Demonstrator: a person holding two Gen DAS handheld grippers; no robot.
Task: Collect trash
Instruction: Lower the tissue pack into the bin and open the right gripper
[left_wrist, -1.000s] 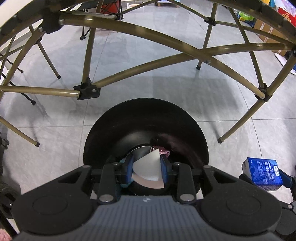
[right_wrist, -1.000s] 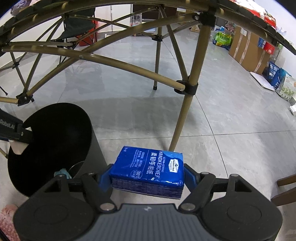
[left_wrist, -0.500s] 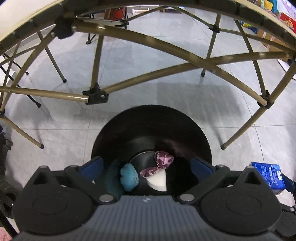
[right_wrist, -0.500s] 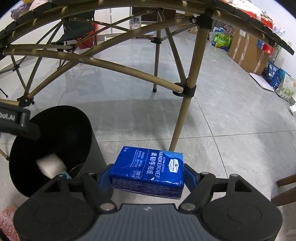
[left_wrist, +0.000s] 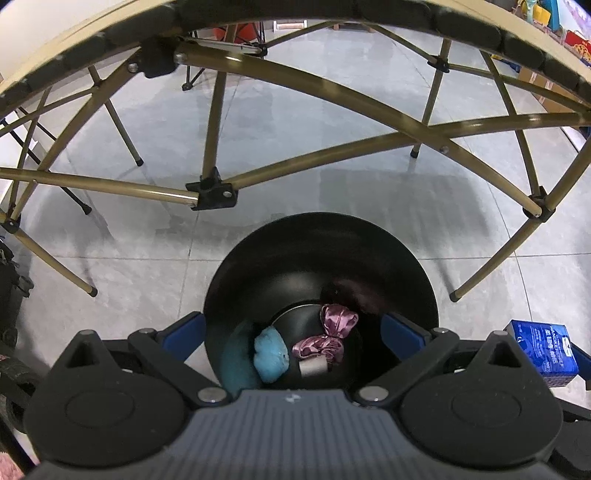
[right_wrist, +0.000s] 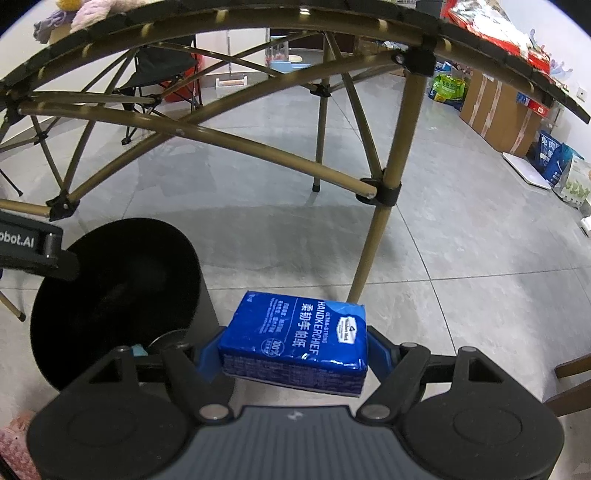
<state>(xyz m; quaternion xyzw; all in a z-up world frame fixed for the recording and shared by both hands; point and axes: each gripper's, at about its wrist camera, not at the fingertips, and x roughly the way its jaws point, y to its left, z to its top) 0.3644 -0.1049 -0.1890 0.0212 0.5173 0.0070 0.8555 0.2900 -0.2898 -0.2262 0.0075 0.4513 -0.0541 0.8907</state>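
1 tiled floor (left_wrist: 332, 192), grey, glossy, carrying everything below.

1 folding surface frame (left_wrist: 332, 96), bronze-coloured tubes crossed and joined by black clips, arching over both views; 1 upright leg (right_wrist: 388, 206) stands just behind the right tongs.

1 black waste bin (left_wrist: 369, 251), round, open-topped, on the floor under the frame. In the right wrist view the same bin (right_wrist: 122, 266) sits low left, beside the tissue pack.

Cardboard boxes (right_wrist: 495, 110), about 2, stacked at the far right wall, with several coloured bags near them; exact count cannot be told.

1 folding chair (right_wrist: 159, 70), dark, far back left.

1 tissue pack (right_wrist: 299, 339), blue wrapper with white lettering, lying flat between the right tongs (right_wrist: 291, 354); both blue pads press its 2 short sides, so it is held above the floor, just right of the bin. It shows again at the right edge of the left wrist view (left_wrist: 543, 347).

Left tongs (left_wrist: 291, 332), spread wide over the bin mouth, nothing between the 2 blue pads; they have just been opening.

Bin contents, 3 items on the bottom: 1 light-blue crumpled wad (left_wrist: 271, 352); 1 pink shiny wrapper (left_wrist: 332, 332), twisted; 1 small white piece (left_wrist: 314, 367), partly under the wrapper, touching it.
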